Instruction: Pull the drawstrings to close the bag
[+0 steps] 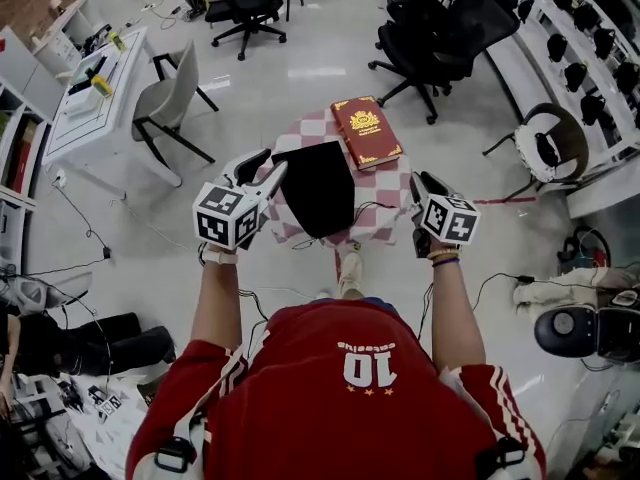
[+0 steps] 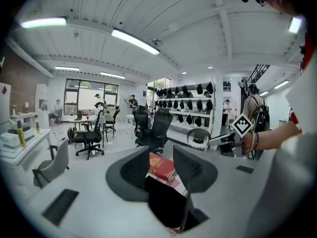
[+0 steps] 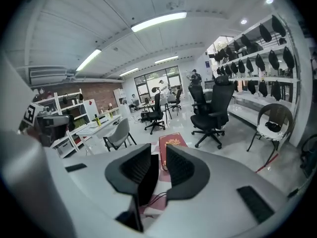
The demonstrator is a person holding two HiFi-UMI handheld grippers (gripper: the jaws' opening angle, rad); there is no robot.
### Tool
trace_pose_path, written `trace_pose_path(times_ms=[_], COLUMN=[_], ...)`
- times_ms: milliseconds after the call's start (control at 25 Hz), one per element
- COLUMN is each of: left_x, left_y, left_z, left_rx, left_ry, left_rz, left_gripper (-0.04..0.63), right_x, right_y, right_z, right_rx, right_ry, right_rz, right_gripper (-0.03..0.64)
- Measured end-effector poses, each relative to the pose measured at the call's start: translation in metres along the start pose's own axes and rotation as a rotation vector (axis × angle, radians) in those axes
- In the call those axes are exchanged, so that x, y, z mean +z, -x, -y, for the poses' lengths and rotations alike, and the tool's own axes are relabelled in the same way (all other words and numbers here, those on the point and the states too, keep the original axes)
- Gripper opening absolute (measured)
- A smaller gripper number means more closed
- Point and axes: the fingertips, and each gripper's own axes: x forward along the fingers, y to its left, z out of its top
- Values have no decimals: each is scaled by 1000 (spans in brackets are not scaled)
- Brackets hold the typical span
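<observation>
Black bag (image 1: 318, 188) lies flat on checkered table (image 1: 388, 184), drawstring (image 3: 155, 198) trailing loose.

My left gripper (image 1: 265, 168) at black bag's (image 1: 318, 190) corner; red book (image 1: 365, 131) beside it on checkered table (image 1: 385, 186); right gripper (image 1: 424, 182) apart.

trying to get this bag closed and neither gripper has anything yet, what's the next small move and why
Probably lower the right gripper onto the drawstring that trails from the black bag. Both grippers are open and empty above the table. That cord lies loose on the checked cloth just below the right gripper, while the left gripper hovers at the bag's left edge.
</observation>
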Motion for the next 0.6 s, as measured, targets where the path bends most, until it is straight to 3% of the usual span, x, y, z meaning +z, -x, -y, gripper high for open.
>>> trace_pose_path(times_ms=[360,600], left_x=[36,54], left_y=[14,19], left_z=[-2,12], left_rx=[68,91], left_ry=[96,58], left_rz=[181,226], left_gripper=[141,127], right_x=[25,54], right_y=[28,52], right_z=[-20,-43], right_rx=[9,50], right_ry=[67,82], right_rz=[76,168], right_gripper=[87,87])
